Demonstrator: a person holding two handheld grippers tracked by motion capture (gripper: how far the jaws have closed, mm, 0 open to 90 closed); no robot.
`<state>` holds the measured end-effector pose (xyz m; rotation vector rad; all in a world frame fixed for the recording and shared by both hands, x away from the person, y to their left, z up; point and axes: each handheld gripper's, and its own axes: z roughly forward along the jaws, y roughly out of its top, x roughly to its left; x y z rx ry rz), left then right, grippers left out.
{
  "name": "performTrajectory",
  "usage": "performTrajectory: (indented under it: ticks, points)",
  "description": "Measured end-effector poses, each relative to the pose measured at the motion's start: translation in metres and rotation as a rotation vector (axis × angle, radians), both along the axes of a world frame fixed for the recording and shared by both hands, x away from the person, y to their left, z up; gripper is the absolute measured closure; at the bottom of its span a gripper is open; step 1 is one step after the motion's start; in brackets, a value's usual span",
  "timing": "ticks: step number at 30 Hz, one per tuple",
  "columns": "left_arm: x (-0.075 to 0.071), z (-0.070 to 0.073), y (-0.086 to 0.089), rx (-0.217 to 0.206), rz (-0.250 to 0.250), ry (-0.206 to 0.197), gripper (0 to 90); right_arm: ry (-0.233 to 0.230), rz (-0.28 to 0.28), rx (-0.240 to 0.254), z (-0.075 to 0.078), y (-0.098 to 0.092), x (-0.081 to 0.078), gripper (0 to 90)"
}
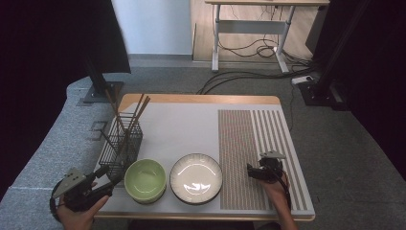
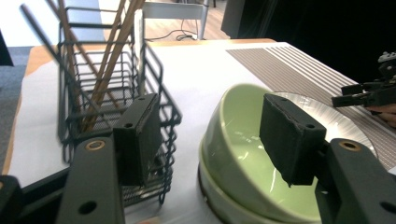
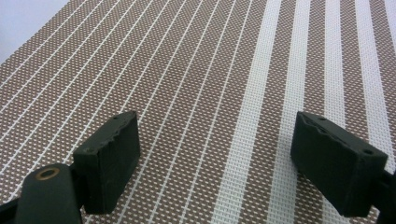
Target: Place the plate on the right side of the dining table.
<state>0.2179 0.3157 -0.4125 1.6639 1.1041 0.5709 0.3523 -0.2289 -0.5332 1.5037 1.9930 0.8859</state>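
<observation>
Two claws stand wide apart-jawed, gripping nothing. Left claw (image 2: 215,135) hangs at the desk's near-left corner, one jaw before the black wire basket (image 1: 120,143) of wooden chopsticks (image 1: 136,112), the other over the glossy green bowl (image 1: 145,179). Right claw (image 3: 231,158) hovers above the woven striped mat (image 3: 224,70).

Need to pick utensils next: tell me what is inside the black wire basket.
The black wire basket holds several brown chopsticks, leaning and sticking out above its rim. Their lower ends are blurred behind the wires, so an exact count is uncertain.
</observation>
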Motion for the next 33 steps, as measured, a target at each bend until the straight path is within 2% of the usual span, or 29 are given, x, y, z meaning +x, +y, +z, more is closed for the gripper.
performTrajectory:
  ticks: [5,16,33]
  points:
    - [0.007,0.008,-0.012,-0.030,-0.044,0.001,38.4,0.000,0.000,0.000,0.000,0.000,0.000,15.9]
    - [0.018,0.014,-0.045,-0.026,-0.131,0.014,37.9,0.000,0.000,0.001,0.000,0.000,0.000,15.9]
    - [0.029,0.010,-0.072,-0.019,-0.181,0.040,37.7,-0.001,0.000,0.001,0.000,0.000,0.000,16.0]
